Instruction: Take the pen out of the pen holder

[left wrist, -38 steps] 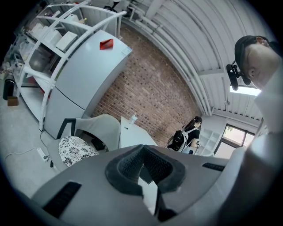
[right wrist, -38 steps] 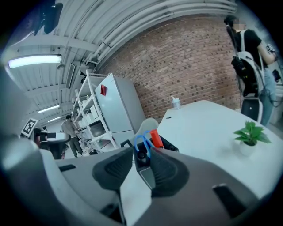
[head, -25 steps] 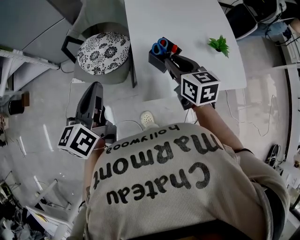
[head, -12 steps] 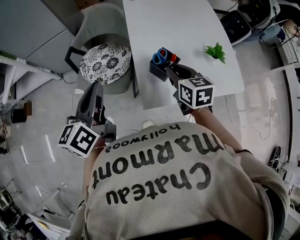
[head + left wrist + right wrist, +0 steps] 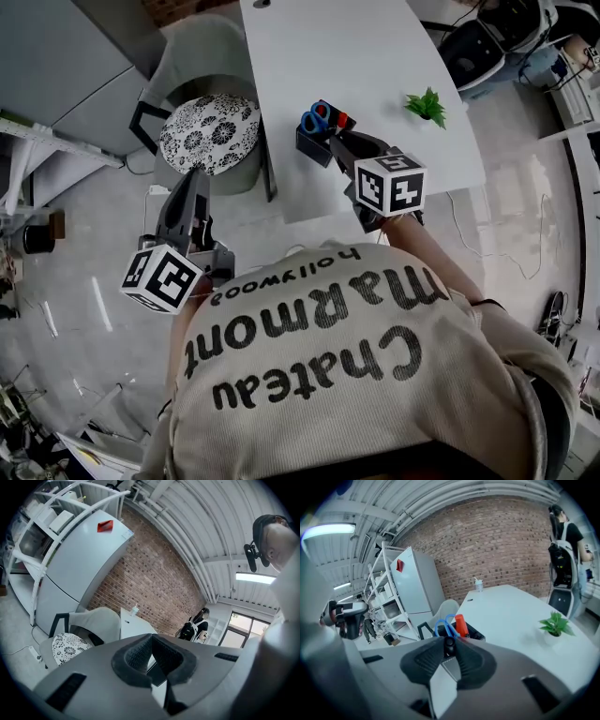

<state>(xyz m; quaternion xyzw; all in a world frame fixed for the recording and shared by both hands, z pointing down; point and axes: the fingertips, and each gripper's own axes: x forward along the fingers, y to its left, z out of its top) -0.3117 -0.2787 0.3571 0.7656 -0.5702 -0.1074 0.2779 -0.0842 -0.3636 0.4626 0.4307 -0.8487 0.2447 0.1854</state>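
On the white tabletop [image 5: 375,56], the black pen holder [image 5: 310,144] sits by the left edge toward the near end. My read: close enough to reach standing, no leaning. The chair [image 5: 208,131] with the patterned cushion is off the tabletop's left side, out of the way. A small plant [image 5: 427,105] is well apart to the right, clear of the work.

Left hand-held gripper [image 5: 191,180]: out over the floor beside the chair, roughly level, jaws clenched together with nothing between them. It looks parked. This seems to be a one-handed job unless the holder starts to lift with the pen.

Right hand-held gripper [image 5: 336,142]: tilted down at the holder from the near side. Its jaws have just been closing and now grasp the black top of the pen [image 5: 449,644]. The grip is at the very tip, likely because that is all that stands above the rim.

Blue-handled scissors [image 5: 316,117] and a red marker [image 5: 345,120] stand in the same holder just behind the pen, so there is little room around it. That explains coming in from the near side instead of across them.

The pen is in the holder, not yet lifted. Judgement: pull straight up along the pen's axis. A slanted pull risks snagging the scissors or tipping the holder.
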